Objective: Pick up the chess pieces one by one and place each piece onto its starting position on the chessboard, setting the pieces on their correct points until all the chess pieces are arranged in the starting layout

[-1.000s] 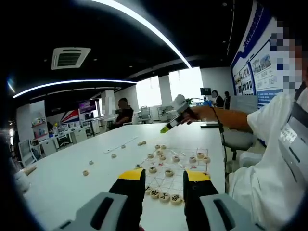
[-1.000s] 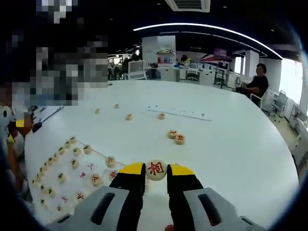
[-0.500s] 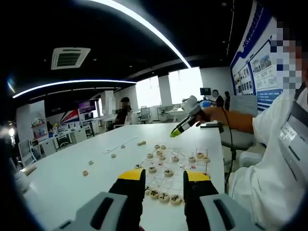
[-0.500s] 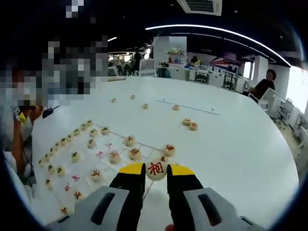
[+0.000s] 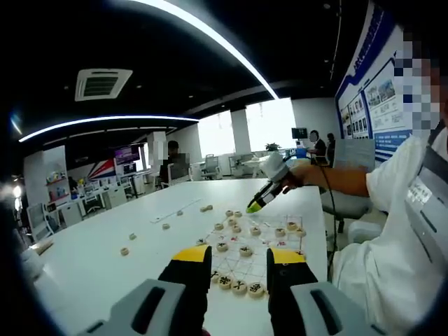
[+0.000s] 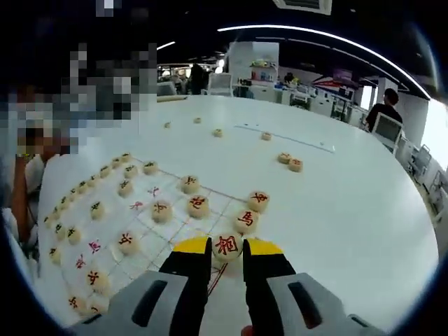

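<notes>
Only rightward: red-marked piece (image 6: 226, 246) clamped.

The worktop (image 6: 350, 210) is plain white. On it the chessboard (image 6: 150, 227) is white too, ruled with thin dark lines and marked with small red crosses. The chess pieces are pale cream discs; the held piece (image 6: 226, 246) bears a red character, as do several near it (others along the far edge carry dark green or black ones). The right gripper (image 6: 226, 253) has black fingers (image 6: 192, 269) with yellow tips and grey housings, the left gripper (image 5: 238, 269) the same. The person's sleeve (image 5: 399, 175) is white.
</notes>
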Motion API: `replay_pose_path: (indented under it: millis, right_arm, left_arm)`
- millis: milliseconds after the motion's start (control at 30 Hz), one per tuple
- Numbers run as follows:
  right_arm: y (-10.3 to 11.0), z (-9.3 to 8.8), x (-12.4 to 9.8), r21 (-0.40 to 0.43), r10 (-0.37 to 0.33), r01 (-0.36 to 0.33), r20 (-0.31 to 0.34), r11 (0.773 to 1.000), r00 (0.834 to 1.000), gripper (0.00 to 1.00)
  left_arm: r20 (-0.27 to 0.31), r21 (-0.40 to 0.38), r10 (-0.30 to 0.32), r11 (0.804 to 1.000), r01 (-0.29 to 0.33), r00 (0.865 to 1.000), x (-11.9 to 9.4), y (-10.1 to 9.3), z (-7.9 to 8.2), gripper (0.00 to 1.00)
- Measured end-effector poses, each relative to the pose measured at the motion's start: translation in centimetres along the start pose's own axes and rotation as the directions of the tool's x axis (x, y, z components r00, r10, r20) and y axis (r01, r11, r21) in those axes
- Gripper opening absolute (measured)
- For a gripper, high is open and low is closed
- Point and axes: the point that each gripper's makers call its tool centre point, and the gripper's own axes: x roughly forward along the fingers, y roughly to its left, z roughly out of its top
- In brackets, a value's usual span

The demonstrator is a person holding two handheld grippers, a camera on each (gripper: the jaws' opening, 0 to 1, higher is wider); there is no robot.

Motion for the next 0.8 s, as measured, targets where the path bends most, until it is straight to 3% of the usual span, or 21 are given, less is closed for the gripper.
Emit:
replay_pose_path:
  millis: [200,433,500,567,800]
  right_arm:
    - [-0.3,-0.6,0.8,-0.03,-0.023,0.023,-0.026,0.999,0.999,0.19]
    - [-0.3,-0.6,1.0,-0.031,-0.015,0.014,-0.013,0.999,1.0,0.2]
    - [0.0,-0.6,0.8,-0.029,-0.004,0.004,-0.004,1.0,1.0,0.27]
    - [0.4,-0.5,0.7,-0.014,0.012,-0.011,0.003,1.0,1.0,0.43]
    - [0.4,0.7,-0.4,0.017,0.018,-0.019,0.064,1.0,0.998,0.43]
  left_arm:
    - [0.006,-0.001,0.005,1.0,-0.005,1.0,-0.3,0.1,0.1,0.33]
    - [0.004,0.0,0.003,1.0,-0.003,1.0,-0.2,0.1,0.1,0.33]
    - [0.004,0.0,0.003,1.0,-0.003,1.0,-0.2,0.1,0.1,0.33]
    - [0.006,-0.001,0.005,1.0,-0.005,1.0,-0.3,0.1,0.2,0.33]
    - [0.003,0.002,0.0,1.0,0.0,1.0,-0.1,-0.1,0.1,0.33]
